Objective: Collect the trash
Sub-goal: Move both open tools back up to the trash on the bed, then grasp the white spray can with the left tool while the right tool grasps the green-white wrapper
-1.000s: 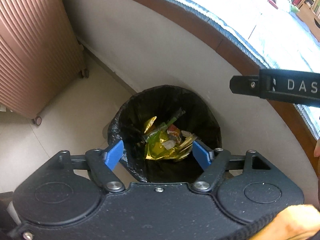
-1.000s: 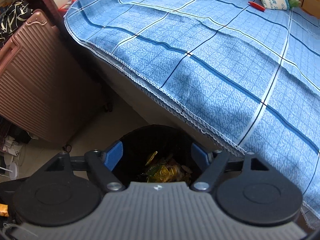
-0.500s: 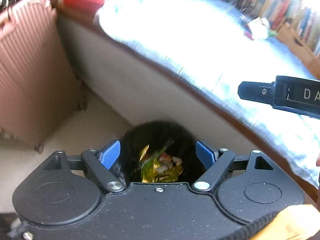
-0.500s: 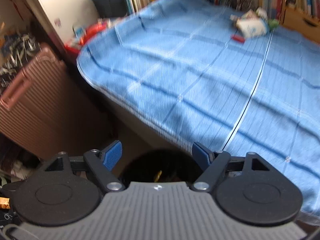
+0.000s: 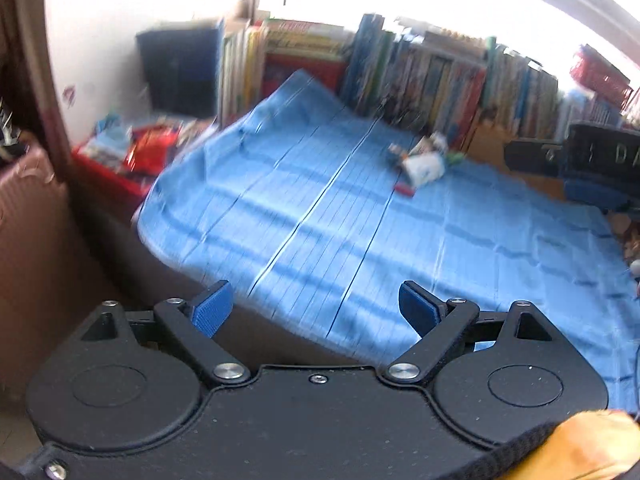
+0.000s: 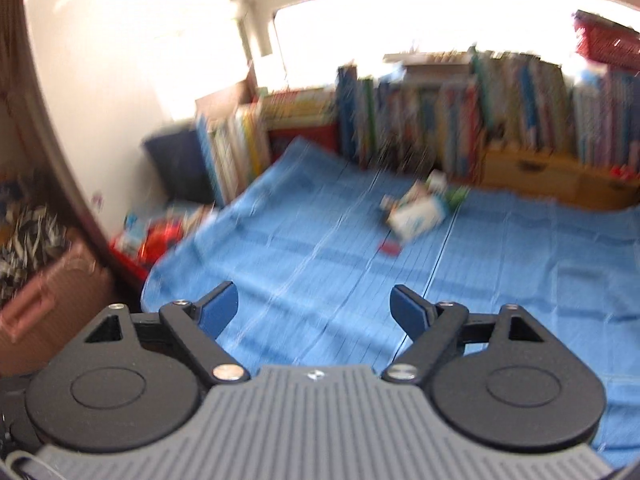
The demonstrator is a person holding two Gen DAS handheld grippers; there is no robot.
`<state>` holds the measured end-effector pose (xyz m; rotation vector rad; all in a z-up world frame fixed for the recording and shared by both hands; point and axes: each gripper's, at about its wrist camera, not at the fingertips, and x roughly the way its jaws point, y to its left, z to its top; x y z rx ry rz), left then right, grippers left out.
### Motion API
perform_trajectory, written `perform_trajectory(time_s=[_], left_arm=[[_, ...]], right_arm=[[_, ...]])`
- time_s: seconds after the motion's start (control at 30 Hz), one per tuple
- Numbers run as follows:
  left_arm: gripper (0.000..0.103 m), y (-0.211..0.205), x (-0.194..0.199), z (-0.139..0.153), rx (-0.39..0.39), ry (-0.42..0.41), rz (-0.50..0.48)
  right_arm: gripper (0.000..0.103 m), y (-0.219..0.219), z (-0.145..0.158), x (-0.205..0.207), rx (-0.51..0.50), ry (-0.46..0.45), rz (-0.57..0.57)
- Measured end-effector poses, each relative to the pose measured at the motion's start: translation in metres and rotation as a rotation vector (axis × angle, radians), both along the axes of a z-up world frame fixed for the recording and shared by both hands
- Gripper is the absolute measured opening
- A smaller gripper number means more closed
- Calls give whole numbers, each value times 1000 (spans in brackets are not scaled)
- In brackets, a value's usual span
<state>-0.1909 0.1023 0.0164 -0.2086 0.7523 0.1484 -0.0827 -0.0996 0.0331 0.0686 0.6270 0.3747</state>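
A small heap of trash (image 5: pixel 422 162) lies on the blue checked sheet (image 5: pixel 320 220) near its far edge, by the books: a white packet, a green scrap and a red piece (image 5: pixel 404 190). The right wrist view shows the same trash (image 6: pixel 418 216) and red piece (image 6: pixel 390 249). My left gripper (image 5: pixel 316 312) is open and holds nothing, well short of the heap. My right gripper (image 6: pixel 315 312) is open too, with nothing between its fingers; part of its body (image 5: pixel 580 160) shows at the right of the left wrist view. The bin is out of sight. Both views are blurred.
A row of books (image 6: pixel 460 120) and a wooden drawer unit (image 6: pixel 552 176) stand behind the sheet. A pink suitcase (image 6: pixel 44 312) stands at the left, with a red box of clutter (image 5: pixel 132 156) behind it. A bright window sits above the books.
Both grippers have tilted up from the black bin with trash in it toward the bed; the bin has dropped out of view. Both stayed open.
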Motion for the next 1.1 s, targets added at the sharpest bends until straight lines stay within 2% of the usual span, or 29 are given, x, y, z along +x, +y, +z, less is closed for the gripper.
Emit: perform_trajectory(time_s=[0.1, 0.2, 0.33, 0.43, 0.53, 0.7, 0.83, 1.0, 1.1], left_arm=[[89, -6, 22, 26, -20, -25, -4], [89, -13, 49, 57, 1, -64, 3], [89, -19, 94, 91, -12, -113, 25], [90, -27, 135, 105, -10, -134, 42], [91, -39, 184, 106, 1, -127, 48], [91, -61, 269, 71, 10, -84, 23], [85, -84, 327, 20, 23, -23, -11], [76, -115, 377, -51, 30, 54, -63], [76, -135, 399, -88, 87, 95, -112]], right_arm=[[91, -14, 27, 17, 32, -57, -30], [91, -29, 52, 37, 55, -100, -50], [94, -49, 79, 73, 48, -178, -48], [95, -64, 89, 107, 55, -201, -45], [95, -79, 88, 151, 58, -203, -42], [95, -108, 61, 235, 76, -158, -70], [93, -132, 20, 295, 82, -92, -99], [87, -153, -39, 349, 85, 0, -125], [86, -159, -73, 377, 79, 62, -138]])
